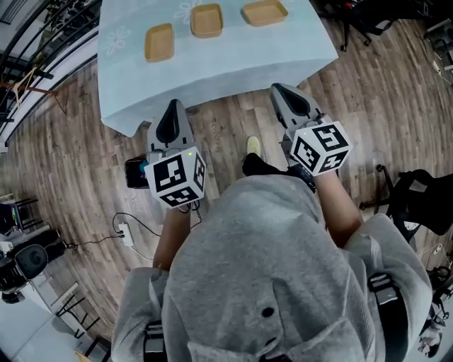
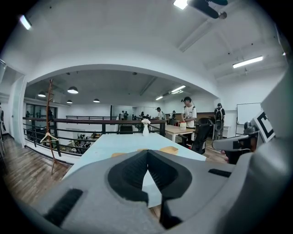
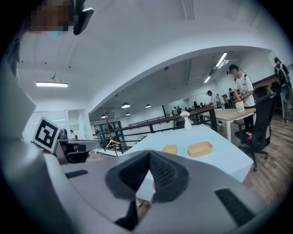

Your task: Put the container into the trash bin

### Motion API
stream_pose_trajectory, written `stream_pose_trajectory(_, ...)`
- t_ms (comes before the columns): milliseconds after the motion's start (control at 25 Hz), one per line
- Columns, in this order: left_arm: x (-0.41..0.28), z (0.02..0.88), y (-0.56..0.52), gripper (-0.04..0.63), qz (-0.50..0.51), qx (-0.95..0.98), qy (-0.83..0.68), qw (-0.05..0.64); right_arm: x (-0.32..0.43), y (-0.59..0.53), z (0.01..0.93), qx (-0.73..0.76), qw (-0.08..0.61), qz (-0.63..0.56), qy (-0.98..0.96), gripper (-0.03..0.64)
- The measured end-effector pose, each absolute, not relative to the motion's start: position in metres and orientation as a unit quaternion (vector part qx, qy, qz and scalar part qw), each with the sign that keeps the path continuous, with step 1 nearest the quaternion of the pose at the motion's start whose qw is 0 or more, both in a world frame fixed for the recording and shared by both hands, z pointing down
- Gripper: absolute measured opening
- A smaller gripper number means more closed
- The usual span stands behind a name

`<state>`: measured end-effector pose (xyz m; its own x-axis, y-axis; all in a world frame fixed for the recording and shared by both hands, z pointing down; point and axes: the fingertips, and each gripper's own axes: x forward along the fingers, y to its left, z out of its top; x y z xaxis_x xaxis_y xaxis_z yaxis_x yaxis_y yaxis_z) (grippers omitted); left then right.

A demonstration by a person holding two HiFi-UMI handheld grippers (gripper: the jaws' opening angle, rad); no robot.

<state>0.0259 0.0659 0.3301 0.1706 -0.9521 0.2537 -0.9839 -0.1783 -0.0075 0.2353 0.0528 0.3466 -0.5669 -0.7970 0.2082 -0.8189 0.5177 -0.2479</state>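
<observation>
Three shallow tan containers lie on the light-blue tablecloth point(image 1: 212, 71): a left one point(image 1: 159, 42), a middle one point(image 1: 207, 20) and a right one point(image 1: 265, 12). In the right gripper view the nearest container point(image 3: 200, 148) lies ahead to the right. In the left gripper view a container point(image 2: 169, 149) shows just past the jaws. My left gripper point(image 1: 172, 107) and right gripper point(image 1: 279, 89) hover over the wooden floor just short of the table's near edge. Both point toward the table. Their jaws are shut and hold nothing. No trash bin is in sight.
A dark object point(image 1: 136, 172) lies on the floor beside the left gripper, and a white power strip point(image 1: 126, 233) with its cable lies further left. A black chair point(image 1: 425, 198) stands at the right. A white vase point(image 2: 145, 130) stands at the table's far end. People stand at desks beyond.
</observation>
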Motion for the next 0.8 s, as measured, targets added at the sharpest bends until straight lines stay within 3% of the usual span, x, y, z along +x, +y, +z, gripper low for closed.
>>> stream_pose_trajectory(800,0.054,0.338,-0.013,0.018,0.144,0.729,-0.664,0.084,0.262,-0.049,0.360,0.423,0.032,0.184,-0.887,0.026)
